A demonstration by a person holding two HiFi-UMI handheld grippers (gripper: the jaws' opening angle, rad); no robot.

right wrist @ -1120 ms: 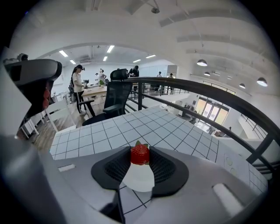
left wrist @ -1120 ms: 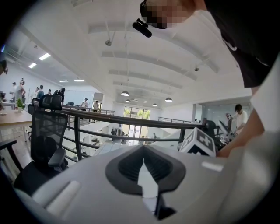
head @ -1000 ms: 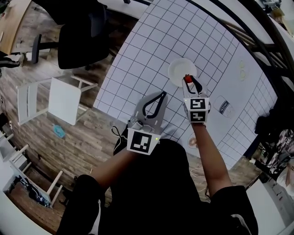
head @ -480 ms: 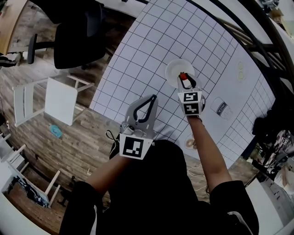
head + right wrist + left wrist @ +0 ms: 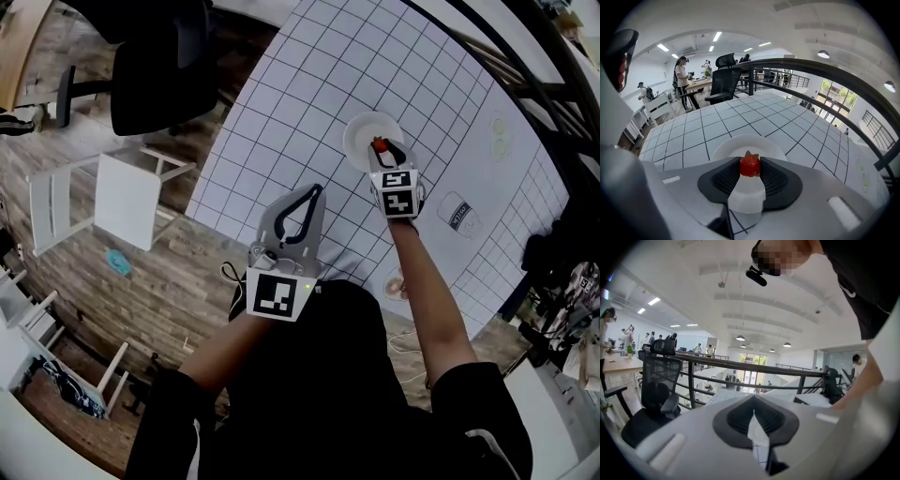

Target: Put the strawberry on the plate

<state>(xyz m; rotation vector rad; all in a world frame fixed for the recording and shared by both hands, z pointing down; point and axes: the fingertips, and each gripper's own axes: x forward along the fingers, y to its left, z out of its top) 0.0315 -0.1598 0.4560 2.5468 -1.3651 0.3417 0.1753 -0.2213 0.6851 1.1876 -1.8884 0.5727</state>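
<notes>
- Right gripper (image 5: 750, 165) (image 5: 382, 150): jaws part-way closed, both dark ribbed pads (image 5: 721, 180) pressing on the sides of the strawberry (image 5: 750, 165) (image 5: 380, 144). Firm grip; red body and green leaf tip show above the pads.
- Strawberry position: held at the jaw tips, over the near part of the white plate (image 5: 723, 149) (image 5: 361, 134). Contact with the plate surface cannot be judged from either view.
- Plate: round, white, nothing else on it. It sits on the gridded white table sheet (image 5: 309, 84) (image 5: 717, 119), directly ahead of the right gripper.
- Right marker cube (image 5: 396, 192): just behind the jaws, forearm extended out over the table.
- Left gripper (image 5: 316, 191) (image 5: 753, 410): jaw tips meet, nothing between the pads, only a thin sliver of background below the tips. It is held near the table's front edge, well apart from the plate, pointing out level toward the railing (image 5: 754, 367).
- Left marker cube (image 5: 278, 293): close to the person's body.
- Table sheet, right side: small printed outlines (image 5: 459, 214), too small to read.
- Surroundings: black office chair (image 5: 159, 75) (image 5: 724, 79) at the table's far-left corner; white chair (image 5: 122, 202) on the wooden floor (image 5: 187, 272); a person (image 5: 682, 77) standing at a distant desk.
</notes>
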